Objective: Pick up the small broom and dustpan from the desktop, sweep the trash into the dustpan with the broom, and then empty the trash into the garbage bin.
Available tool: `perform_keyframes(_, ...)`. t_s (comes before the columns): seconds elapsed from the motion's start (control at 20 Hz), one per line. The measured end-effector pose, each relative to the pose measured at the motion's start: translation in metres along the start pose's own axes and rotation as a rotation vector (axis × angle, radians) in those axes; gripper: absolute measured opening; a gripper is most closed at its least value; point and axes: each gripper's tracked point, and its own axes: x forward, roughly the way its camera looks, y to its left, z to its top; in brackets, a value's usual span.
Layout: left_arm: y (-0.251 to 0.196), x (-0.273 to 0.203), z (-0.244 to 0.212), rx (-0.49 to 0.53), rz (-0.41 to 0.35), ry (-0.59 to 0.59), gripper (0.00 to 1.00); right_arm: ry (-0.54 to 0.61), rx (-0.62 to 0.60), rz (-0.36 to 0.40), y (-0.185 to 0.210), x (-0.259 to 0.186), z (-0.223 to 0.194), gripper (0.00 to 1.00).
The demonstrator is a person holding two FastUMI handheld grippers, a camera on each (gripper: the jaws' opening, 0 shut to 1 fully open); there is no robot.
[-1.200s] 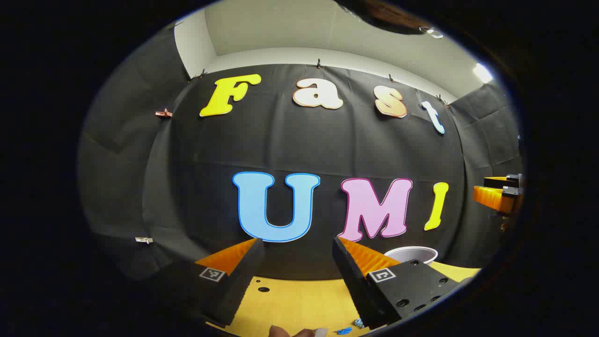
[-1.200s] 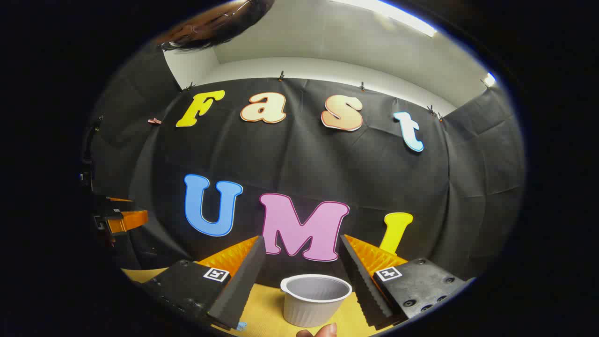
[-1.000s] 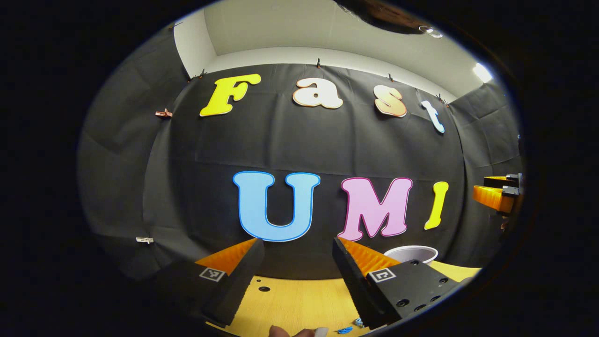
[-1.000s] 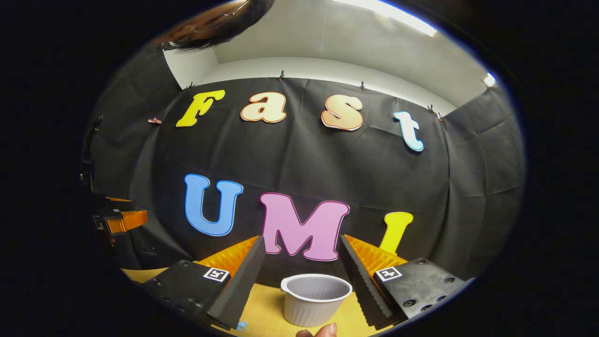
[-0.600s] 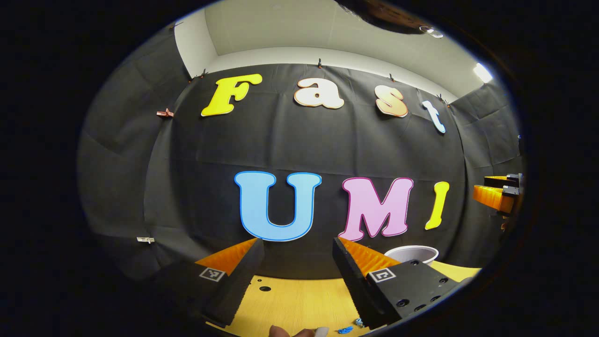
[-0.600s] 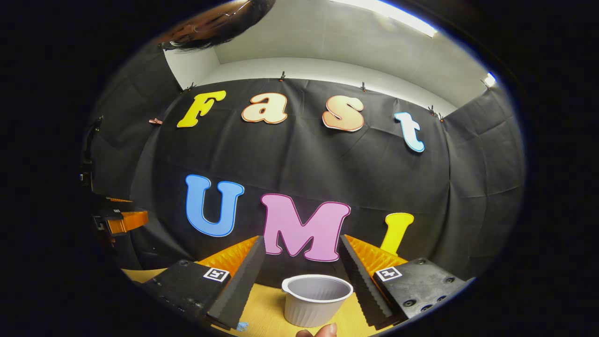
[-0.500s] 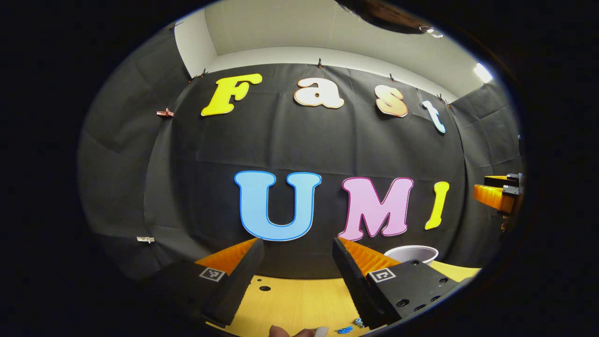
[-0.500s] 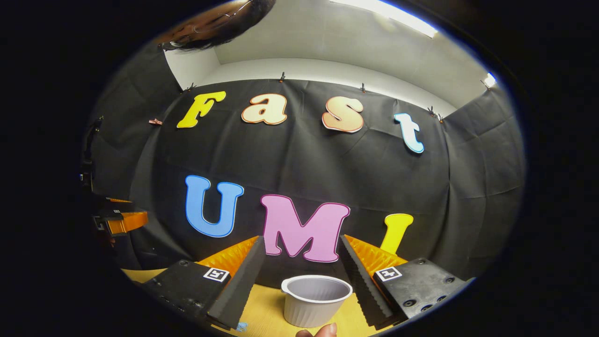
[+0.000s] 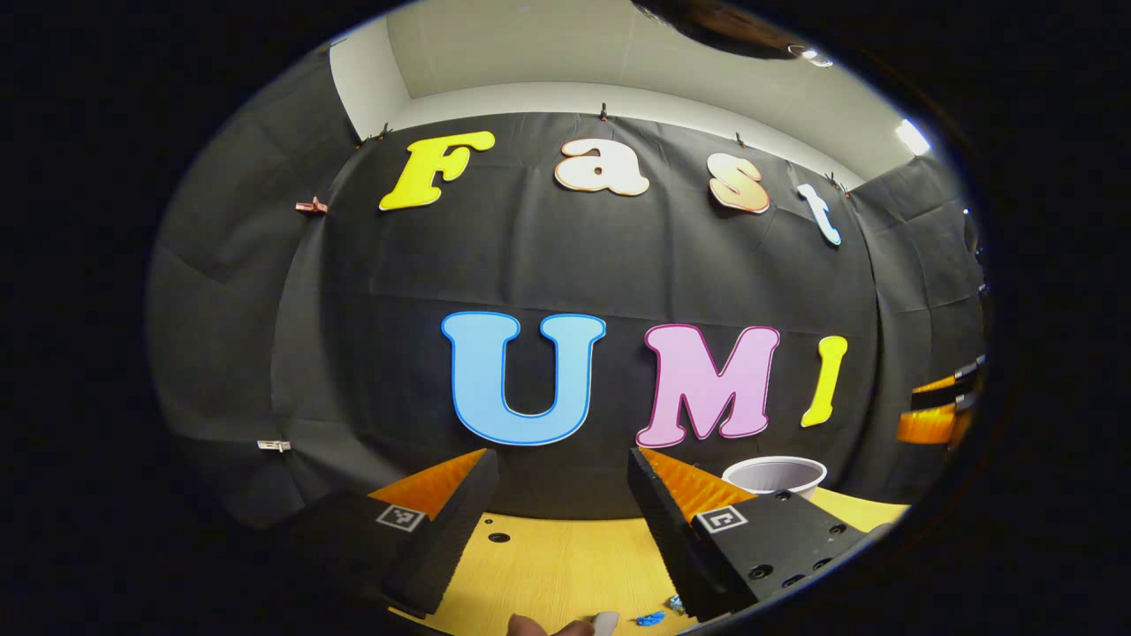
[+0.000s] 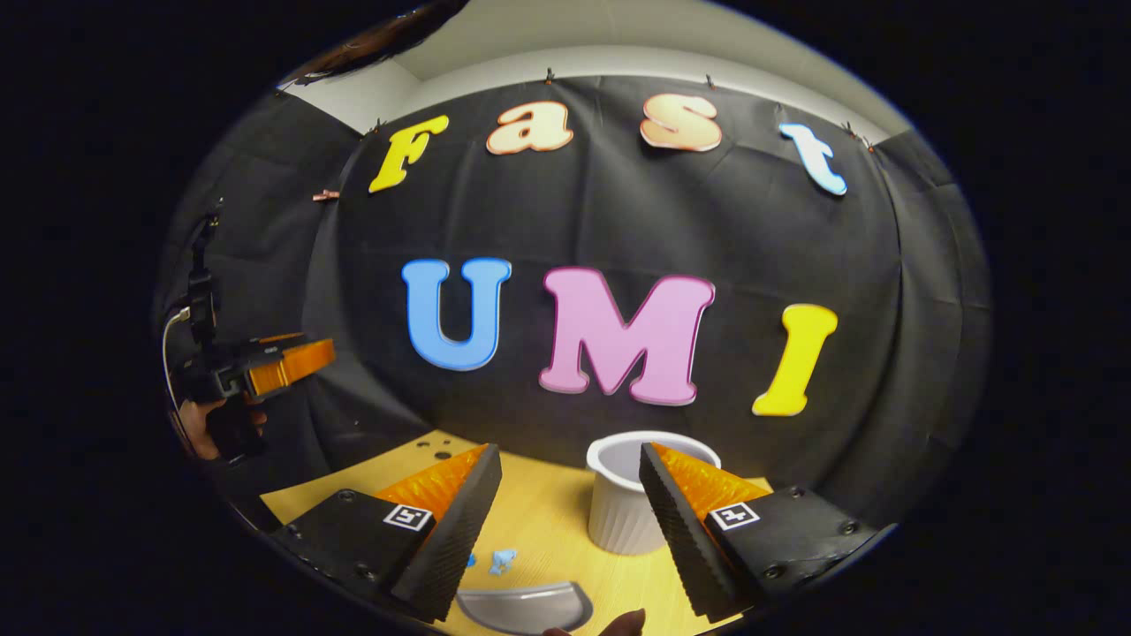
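Left gripper view: left gripper [image 9: 563,495] held level above tabletop [image 9: 565,565], fingers apart, empty; judged waiting before pickup. Blue trash [image 9: 652,617] at near edge. White bin [image 9: 775,474] toward far right, behind right finger. Right gripper [image 9: 937,411] far off at right.

Right gripper view: right gripper [image 10: 570,499] tilted down toward tabletop [image 10: 539,521], fingers apart, empty; likely lining up on grey dustpan [image 10: 524,608] at near edge. Trash [image 10: 503,558] just beyond dustpan. Bin [image 10: 623,503] upright toward far edge. Broom: cannot tell. Wood-grain top, black cloth wall behind.

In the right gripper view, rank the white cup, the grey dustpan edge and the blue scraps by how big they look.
1. white cup, partly behind a finger
2. grey dustpan, cut off at the bottom of the view and nearer the camera, so unsure
3. blue scraps, clearly smallest
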Motion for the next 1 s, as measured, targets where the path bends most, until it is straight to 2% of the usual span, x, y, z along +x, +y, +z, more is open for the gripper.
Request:
perform_keyframes(0.5,-0.001,-0.002,-0.019,-0.009,-0.008,0.049,0.95,0.447,-0.135,0.143,0.006,-0.054,-0.179,0.97)
perform_keyframes(1.0,-0.006,-0.005,-0.026,-0.004,-0.015,0.072,0.95,0.881,-0.073,0.234,0.014,-0.09,-0.339,0.95)
